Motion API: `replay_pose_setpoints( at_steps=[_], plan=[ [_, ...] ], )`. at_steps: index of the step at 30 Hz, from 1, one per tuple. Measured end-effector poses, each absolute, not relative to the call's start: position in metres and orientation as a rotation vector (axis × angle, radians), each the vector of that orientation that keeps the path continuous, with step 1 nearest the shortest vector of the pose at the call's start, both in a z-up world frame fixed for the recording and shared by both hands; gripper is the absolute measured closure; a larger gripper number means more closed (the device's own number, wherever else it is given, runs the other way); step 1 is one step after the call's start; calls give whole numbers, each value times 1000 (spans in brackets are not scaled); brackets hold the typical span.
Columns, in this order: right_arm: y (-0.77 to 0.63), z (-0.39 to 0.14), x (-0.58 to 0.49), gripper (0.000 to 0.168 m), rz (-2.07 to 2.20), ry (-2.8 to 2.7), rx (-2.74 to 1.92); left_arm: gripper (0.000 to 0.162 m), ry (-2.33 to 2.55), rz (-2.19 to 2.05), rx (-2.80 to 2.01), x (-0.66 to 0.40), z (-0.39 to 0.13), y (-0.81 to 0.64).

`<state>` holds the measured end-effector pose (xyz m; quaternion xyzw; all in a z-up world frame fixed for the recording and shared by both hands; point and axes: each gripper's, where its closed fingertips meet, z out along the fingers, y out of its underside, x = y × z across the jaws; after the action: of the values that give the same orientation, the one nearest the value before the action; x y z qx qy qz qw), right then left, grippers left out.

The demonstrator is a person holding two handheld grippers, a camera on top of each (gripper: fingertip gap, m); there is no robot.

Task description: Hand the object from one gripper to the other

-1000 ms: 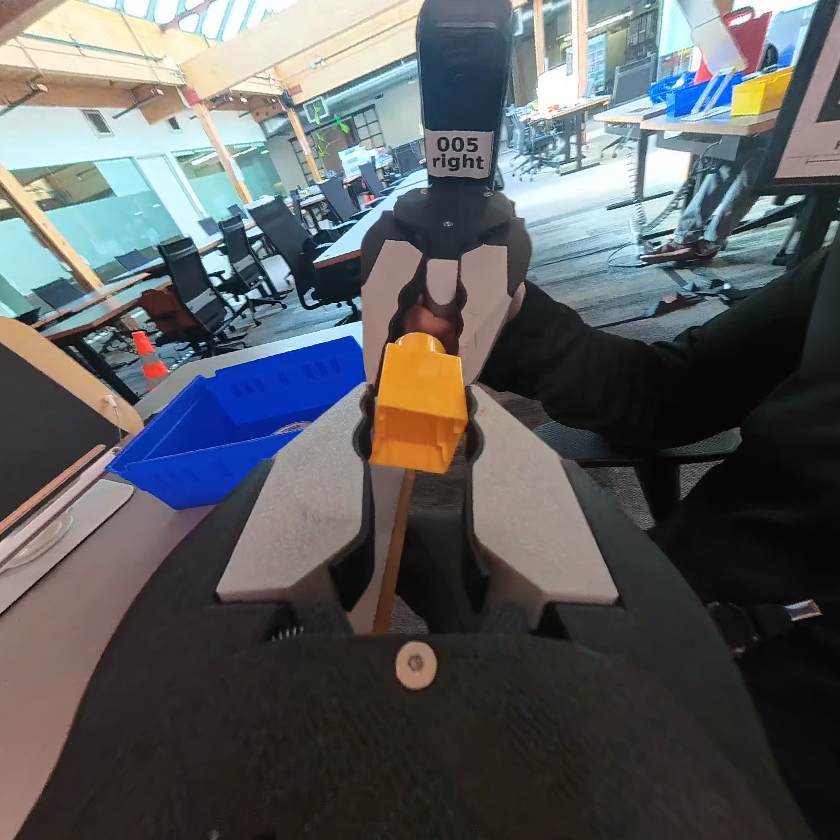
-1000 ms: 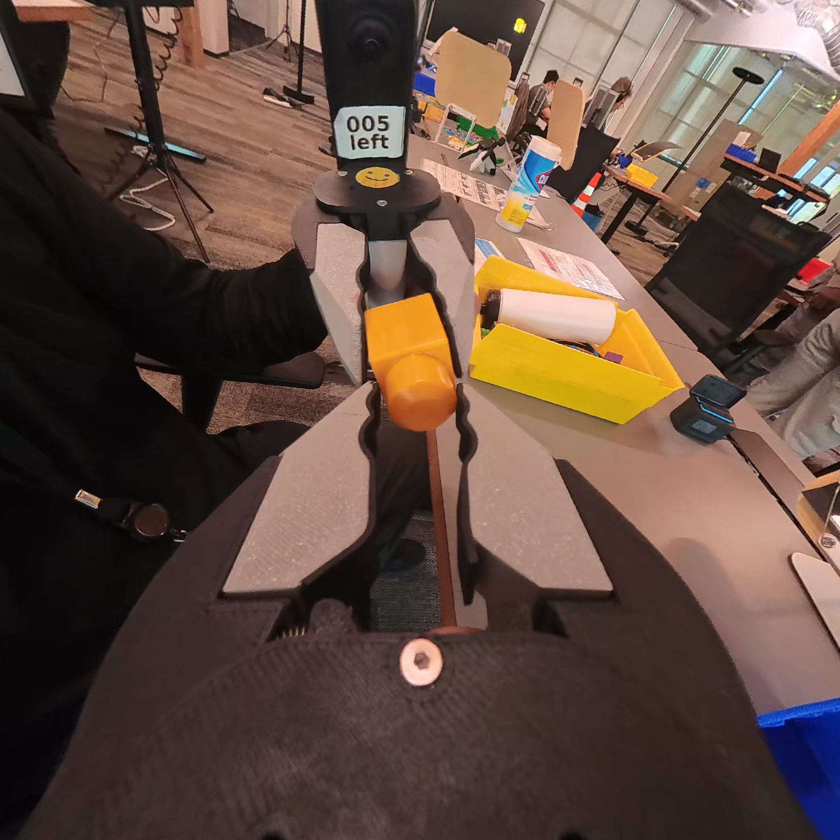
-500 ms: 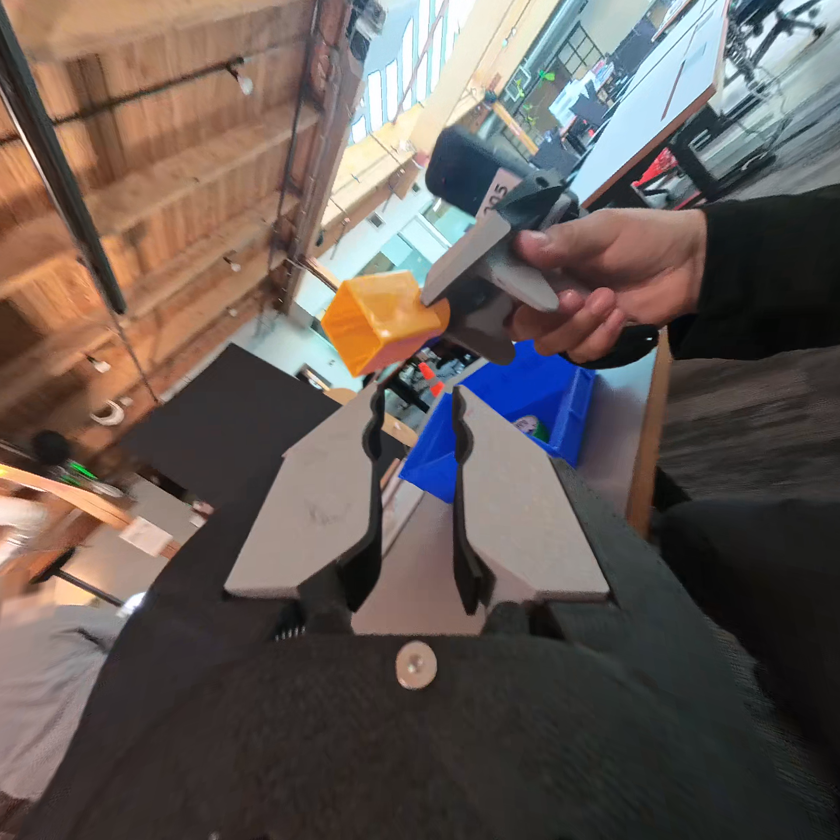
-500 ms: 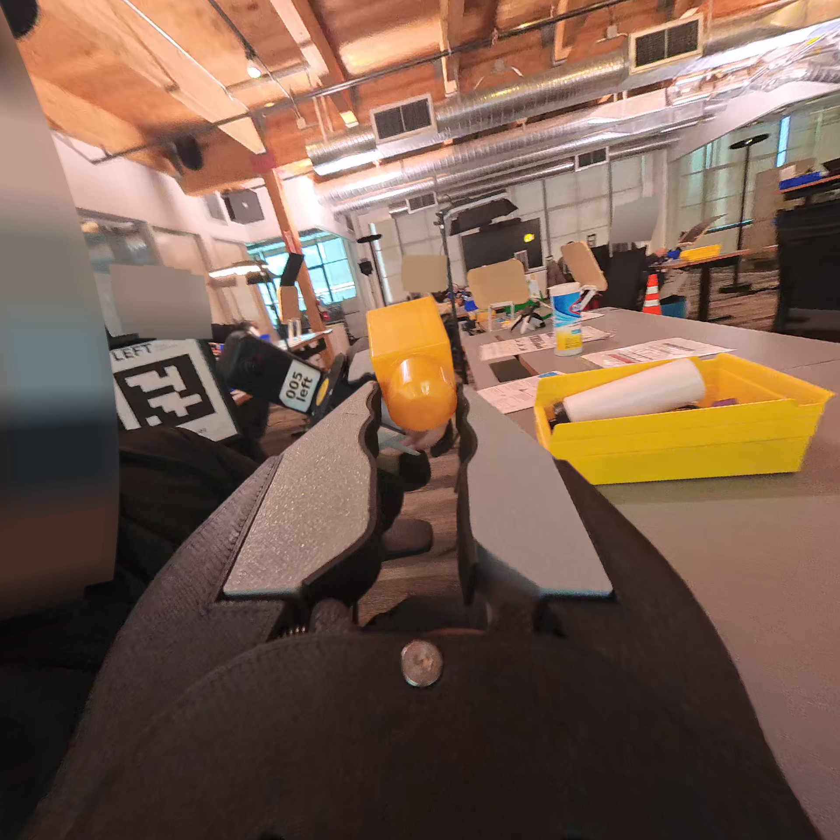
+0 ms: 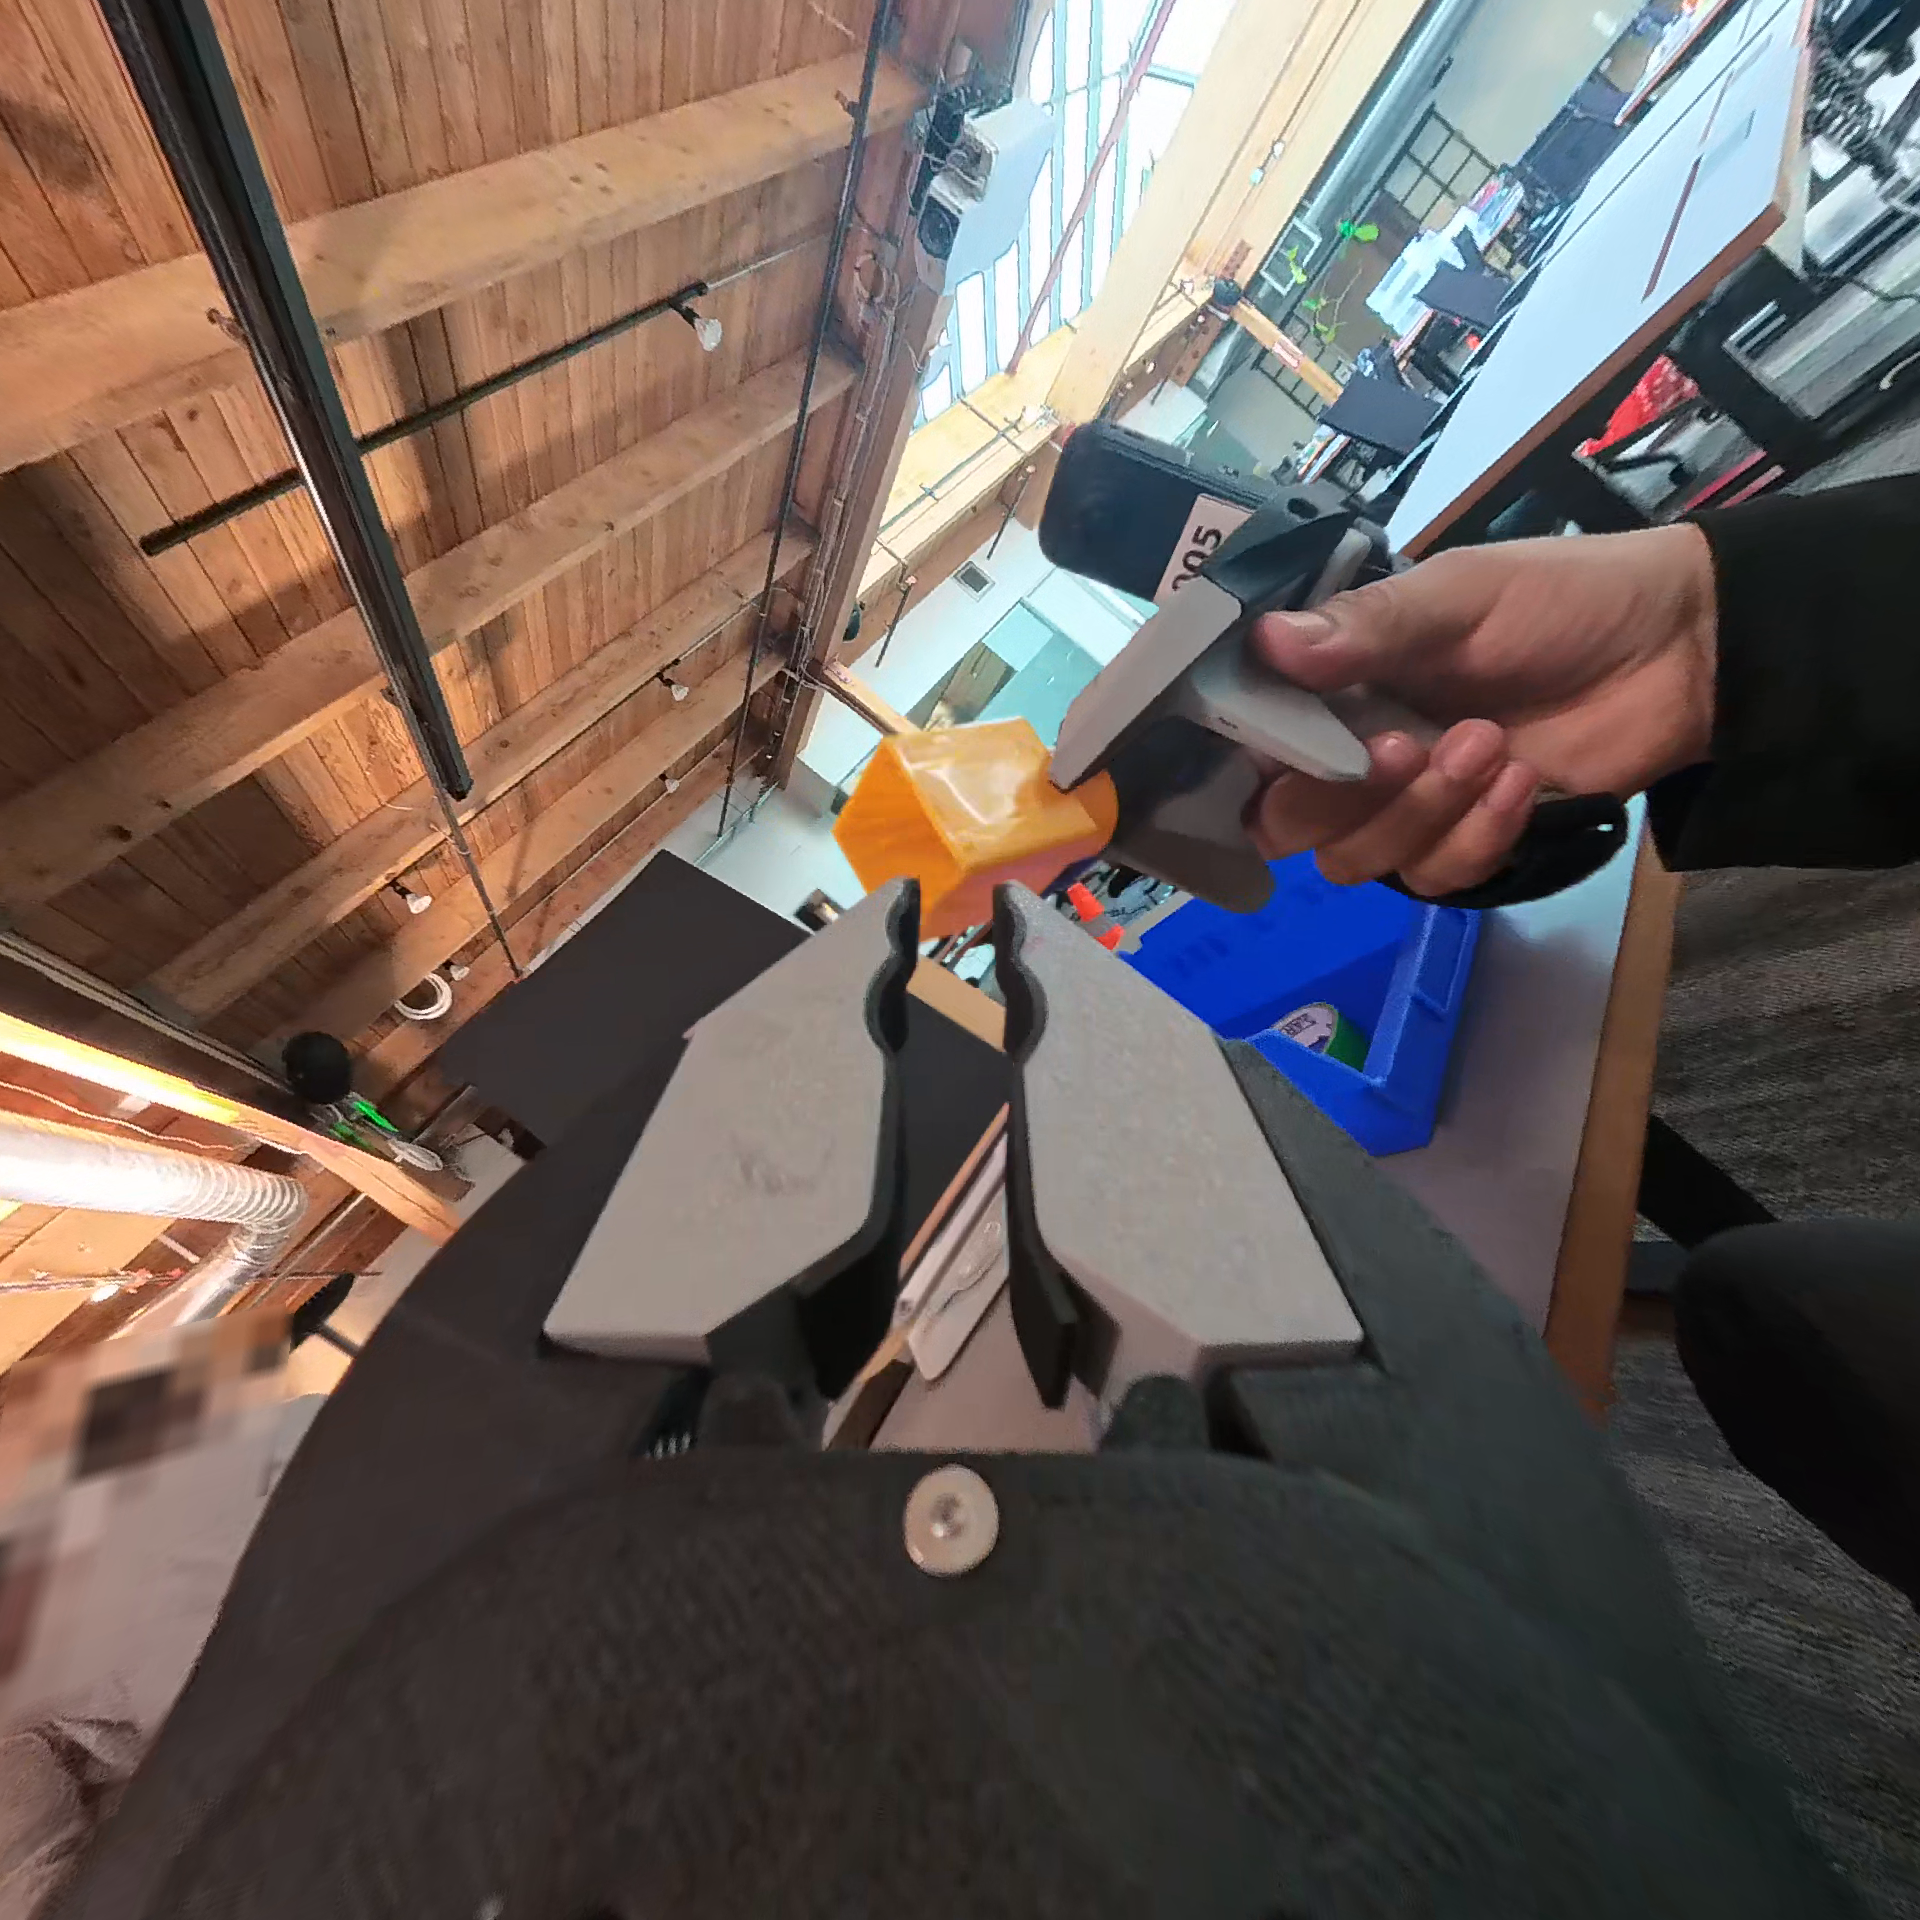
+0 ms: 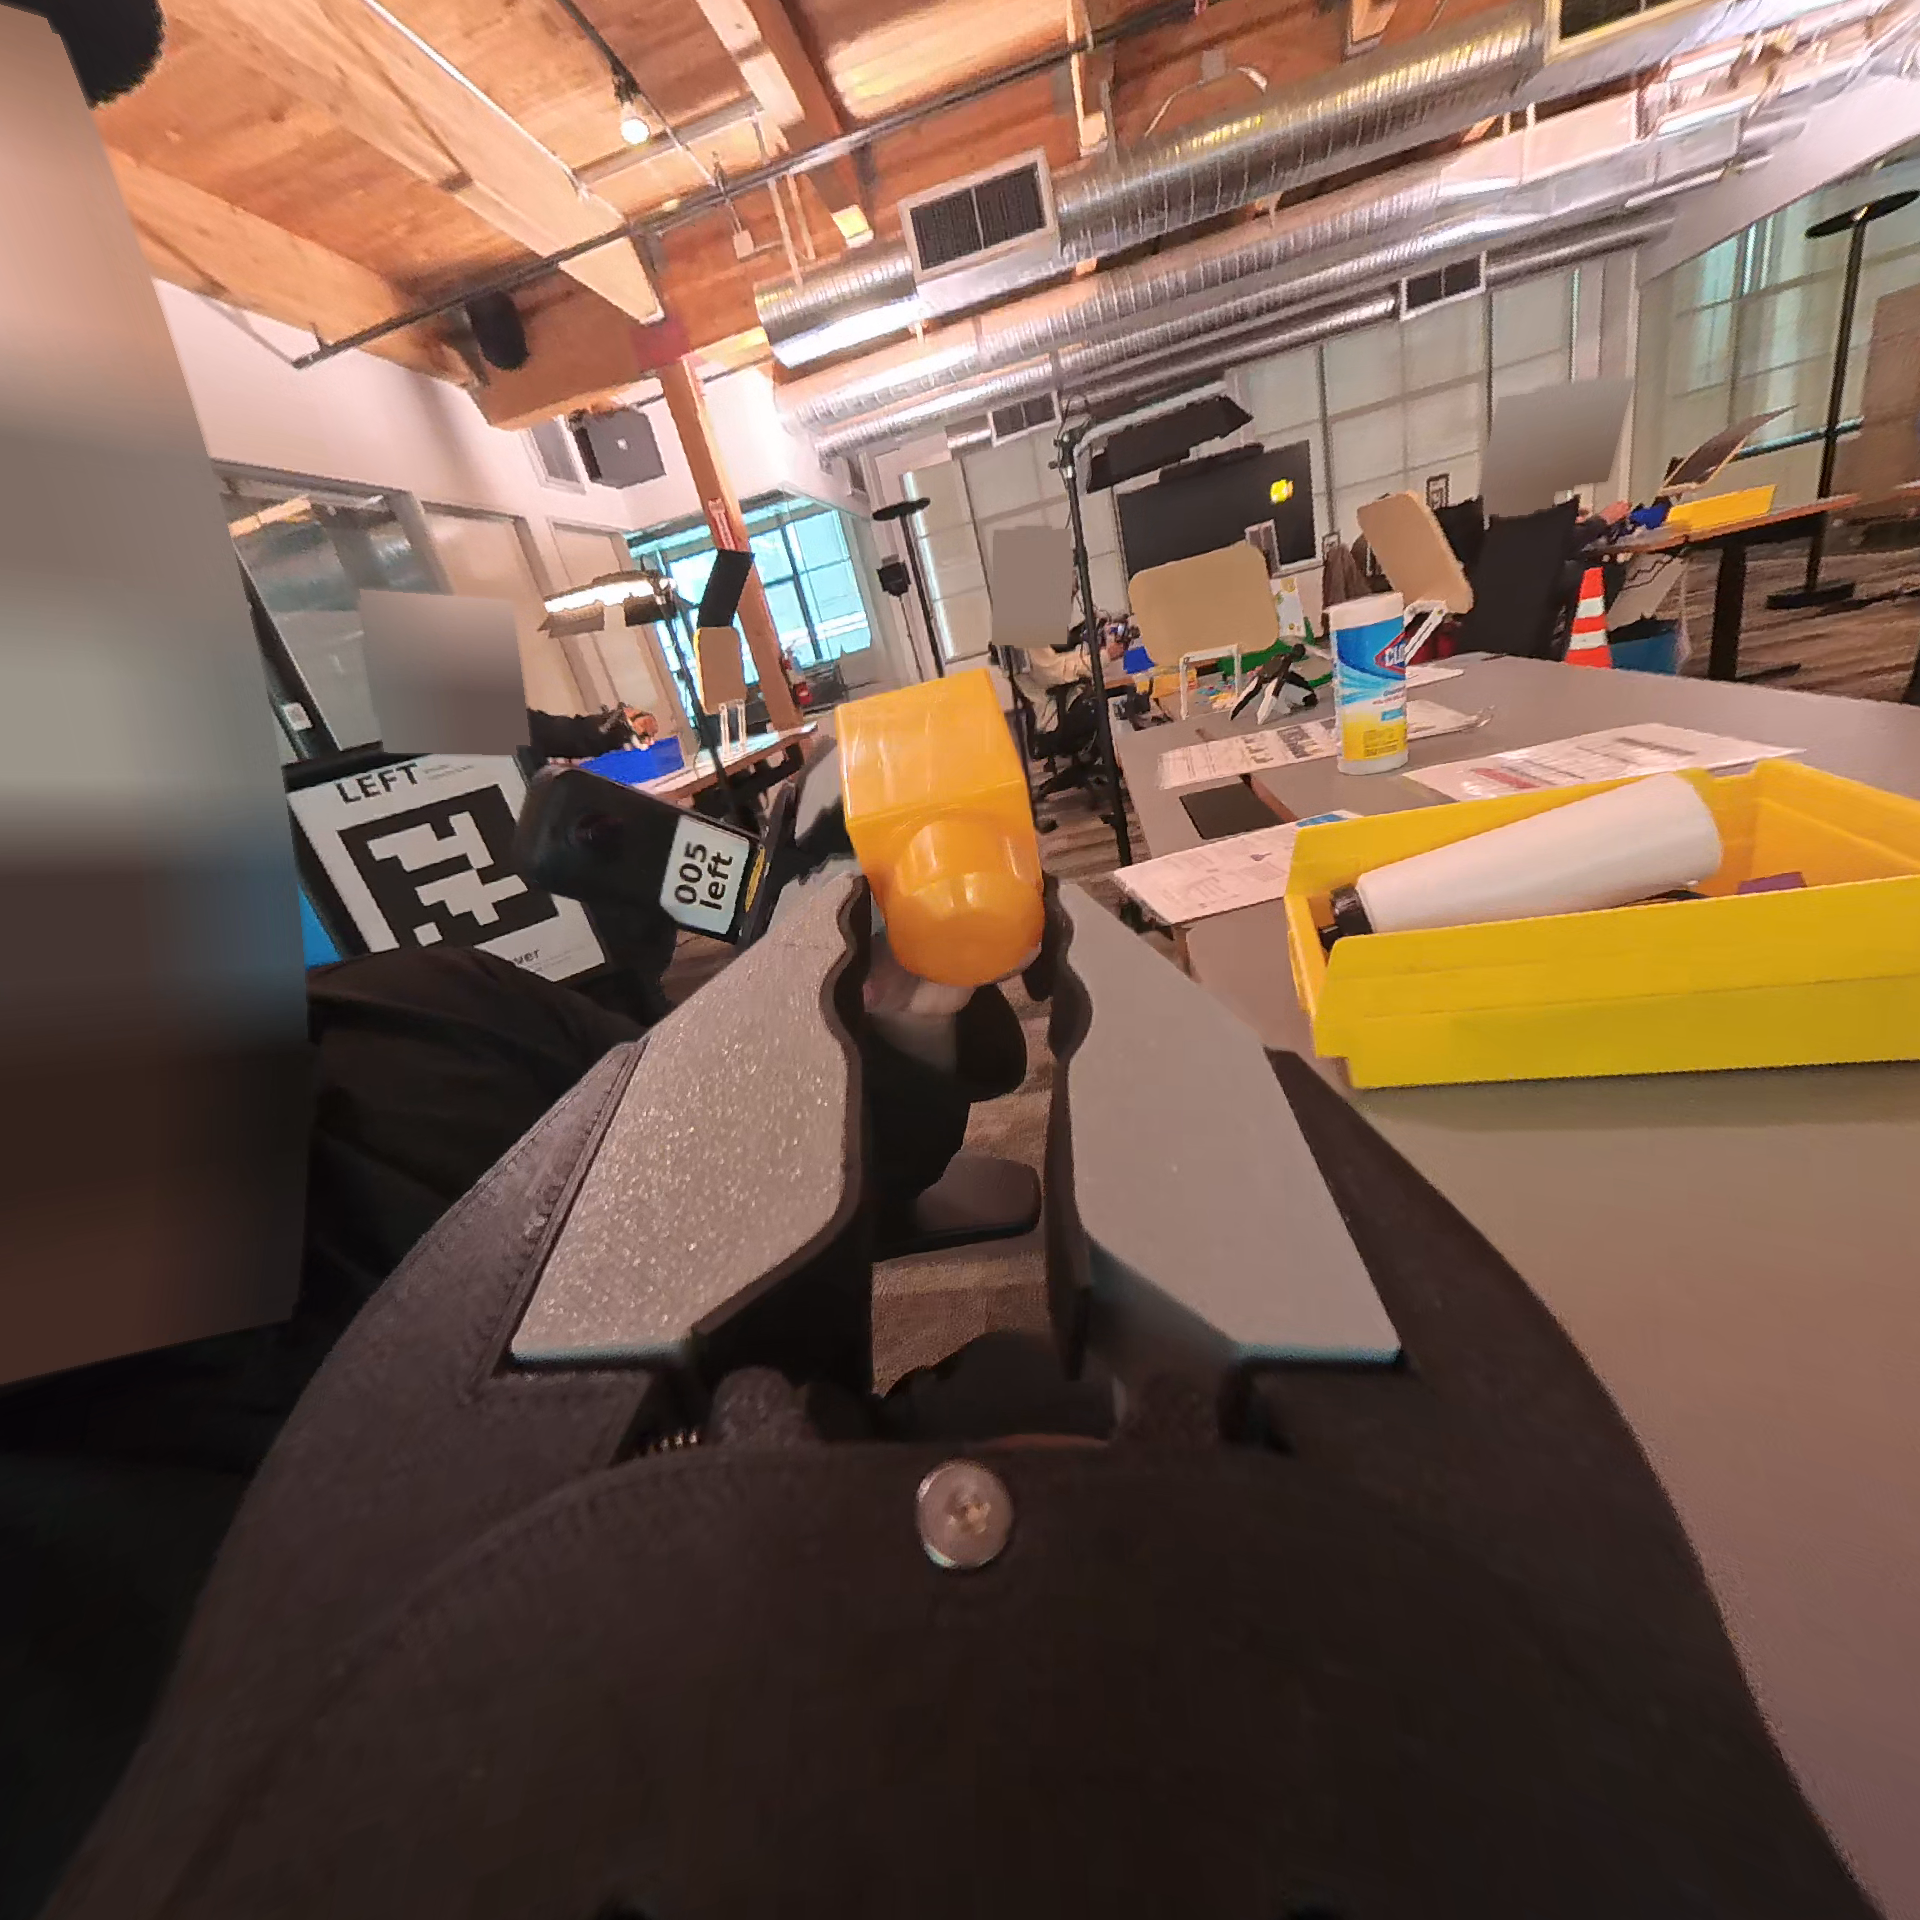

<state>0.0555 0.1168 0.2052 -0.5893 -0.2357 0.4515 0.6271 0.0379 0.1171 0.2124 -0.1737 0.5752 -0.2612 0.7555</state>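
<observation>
One grey table (image 6: 1558,1195) fills the right side of the right wrist view, and its edge runs down the right of the left wrist view. Two plastic bins stand on it: one yellow bin (image 6: 1600,1023) at mid right of the right wrist view, and one blue bin (image 5: 1340,997) right of centre in the left wrist view. One white cylinder (image 6: 1538,883) lies on its side inside the yellow bin. One wipes canister (image 6: 1369,686) stands upright farther back on the table, in the upper right, among loose paper sheets.

Two grippers are in view. The right gripper (image 6: 951,914) sits at centre frame in its own view, its jaws closed on the single orange block (image 6: 930,821), clamping the block's rounded end while the squared body sticks out forward and up beyond the fingertips. In the left wrist view the same gripper shows at upper right, held by one hand (image 5: 1475,717), with the block (image 5: 961,821) jutting from its tips toward centre frame.

The left gripper (image 5: 951,914) holds its jaws narrowly apart with nothing between them. The block hangs just above and beyond its fingertips, its lower corner showing over the gap, and I cannot tell whether it touches them.
</observation>
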Motion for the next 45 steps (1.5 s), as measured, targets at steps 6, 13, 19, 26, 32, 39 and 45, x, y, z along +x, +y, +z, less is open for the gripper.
replay_pose_setpoints(
  at_steps=[6, 13, 19, 26, 32, 39, 45],
  plan=[
    [121, 198, 45, 138, 1096, -547, -1373, 145, 1299, -535, -367, 41, 206, 115],
    [118, 192, 46, 139, 1139, -559, -1419, 147, 1314, -504, -334, 39, 205, 115],
    [119, 191, 47, 140, 1138, -550, -1437, 148, 1293, -514, -329, 36, 209, 116],
    [118, 187, 41, 140, 1227, -553, -1450, 140, 1296, -508, -316, 35, 208, 113],
    [118, 188, 42, 141, 1235, -549, -1442, 140, 1290, -530, -327, 36, 208, 113],
    [121, 198, 55, 141, 1214, -488, -1388, 141, 1322, -433, -322, 36, 202, 123],
    [123, 205, 66, 141, 1280, -409, -1334, 131, 1306, -271, -350, 46, 196, 137]
  ],
)
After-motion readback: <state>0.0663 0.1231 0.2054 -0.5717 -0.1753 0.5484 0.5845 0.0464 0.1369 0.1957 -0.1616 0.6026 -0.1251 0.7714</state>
